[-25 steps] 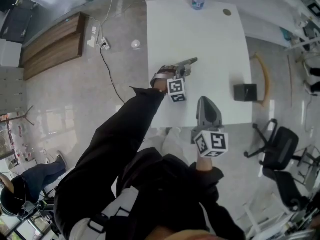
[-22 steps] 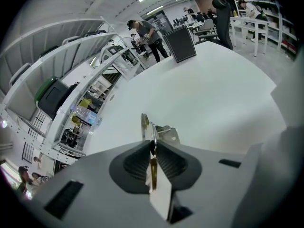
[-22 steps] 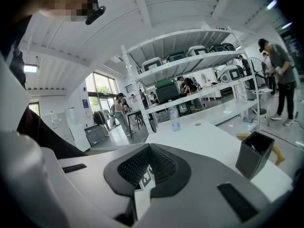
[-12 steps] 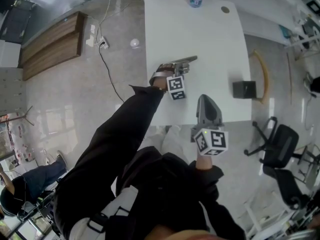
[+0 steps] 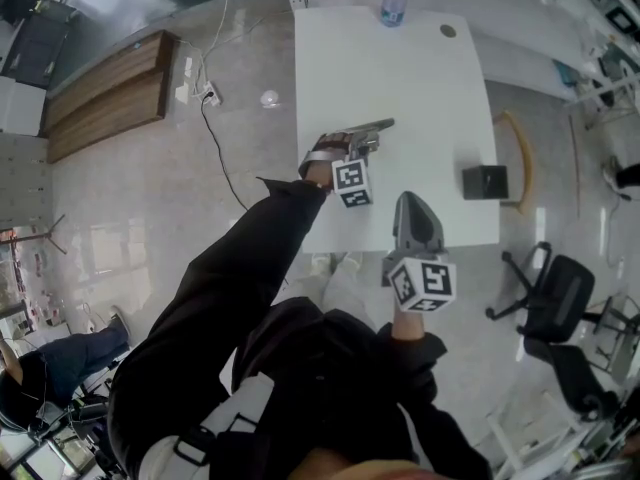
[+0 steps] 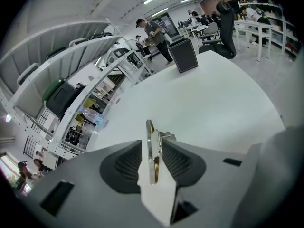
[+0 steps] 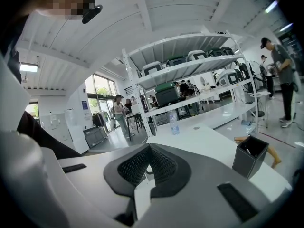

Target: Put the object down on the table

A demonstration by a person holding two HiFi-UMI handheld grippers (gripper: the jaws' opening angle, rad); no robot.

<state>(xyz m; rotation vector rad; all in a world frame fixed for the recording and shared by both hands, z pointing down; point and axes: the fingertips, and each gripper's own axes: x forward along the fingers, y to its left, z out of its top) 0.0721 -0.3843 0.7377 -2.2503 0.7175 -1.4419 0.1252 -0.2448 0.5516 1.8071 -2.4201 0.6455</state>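
My left hand-held gripper (image 5: 380, 126) is over the table (image 5: 420, 78). Its jaws have just been opening and now stand spread, with a thin metal piece (image 6: 151, 151) on edge between them. My right hand-held gripper (image 5: 415, 206) is pressed together and empty at the table's near edge.

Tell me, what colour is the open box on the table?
The box is black, clearest in the right gripper view.

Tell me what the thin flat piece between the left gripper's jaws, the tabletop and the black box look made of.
The thin flat piece: likely metal, silvery glossy face with a brassy edge; it stands between the left gripper's jaws, which have just been opening. The tabletop: smooth white, probably laminate. The black box: dull, open-topped; plastic or leatherette.
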